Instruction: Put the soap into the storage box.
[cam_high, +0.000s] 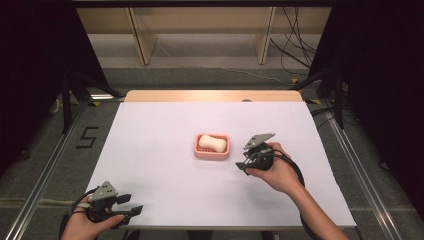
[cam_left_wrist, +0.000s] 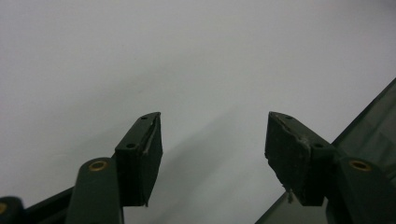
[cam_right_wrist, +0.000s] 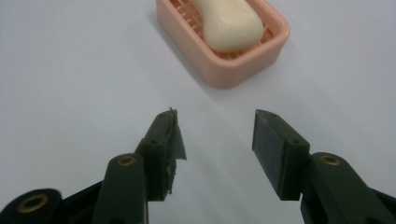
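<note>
High view: both hand-held grippers gape, right hand-held gripper (cam_high: 246, 159) beside soap dish (cam_high: 212, 147), left hand-held gripper (cam_high: 131, 205) at table (cam_high: 150, 150) edge.

Left gripper (cam_high: 131, 203) hovers low at the near left with jaws apart, right gripper (cam_high: 241, 157) likewise parted, mid-right

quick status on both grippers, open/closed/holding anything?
Left gripper: open, holding nothing, over bare white table.
Right gripper: open, holding nothing, pointed at the pink soap dish with the soap bar in it.
</note>
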